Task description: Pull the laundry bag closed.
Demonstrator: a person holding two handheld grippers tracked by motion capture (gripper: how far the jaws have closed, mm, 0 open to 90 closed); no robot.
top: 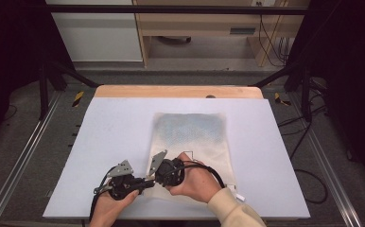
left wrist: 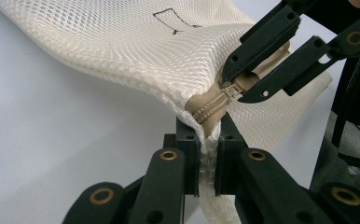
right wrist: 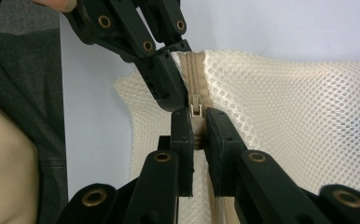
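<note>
I've got both tongs working the near edge of the mesh laundry bag (top: 190,142), which lies flat on the white table mat (top: 100,142), w/ its zipper end at my grippers. L gripper (left wrist: 209,135) is pressed shut on the bag's corner, pinching the mesh + the tan zipper tape (left wrist: 209,108) right at the end of the track. R gripper (right wrist: 197,122) is pinched on the zipper slider (right wrist: 196,111); in the left gripper view it comes in from upper right, just beyond my L jaws, nearly touching them. Step in hand, as I judge it: run the zipper along the bag's edge. To do it well I'd keep L clamped hard as the anchor so the tape stays taut, then draw R straight along the track away from L, not upward, else the mesh bunches and the slider jams. Grip on the slider looks shallow, so I'd pull slow and watch for slip. Bag's far part beyond the tongs is greyish-blue, prob contents showing thru. Markings: a thin brown outline printed on the mesh beyond the L jaws; no brand or legible writing I can read.
</note>
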